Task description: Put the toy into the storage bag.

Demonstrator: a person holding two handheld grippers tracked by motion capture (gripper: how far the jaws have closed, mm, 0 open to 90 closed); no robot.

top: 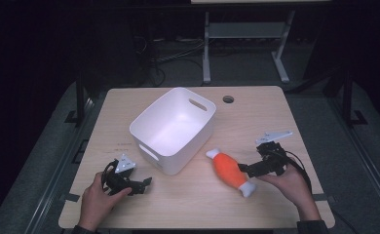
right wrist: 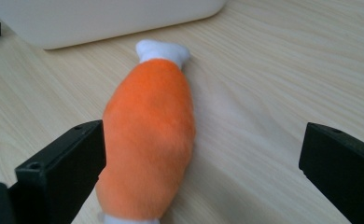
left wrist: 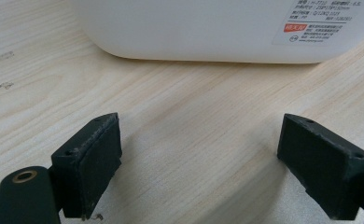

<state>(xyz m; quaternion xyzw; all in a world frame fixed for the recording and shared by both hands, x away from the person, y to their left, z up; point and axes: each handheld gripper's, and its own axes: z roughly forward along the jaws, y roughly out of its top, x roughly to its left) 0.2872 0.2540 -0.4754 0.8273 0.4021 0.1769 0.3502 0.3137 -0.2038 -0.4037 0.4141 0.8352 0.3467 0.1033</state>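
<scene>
An orange plush toy with white ends (top: pixel 230 171) lies on the wooden table (top: pixel 256 112), right of a white plastic bin (top: pixel 173 129). My right gripper (top: pixel 242 170) is open just right of the toy, low over the table. In the right gripper view the plush toy (right wrist: pixel 147 135) lies between the jaws, close against the left one, with a wide gap to the right one. My left gripper (top: pixel 146 184) is open near the front left, with bare wood between its jaws. The white bin (left wrist: pixel 208 28) stands just ahead of it in the left gripper view.
The bin sits empty at the table's middle, turned at an angle. A round cable hole (top: pixel 228 99) is near the back edge. Behind the table stand a metal frame (top: pixel 206 48) and cables on a dark floor.
</scene>
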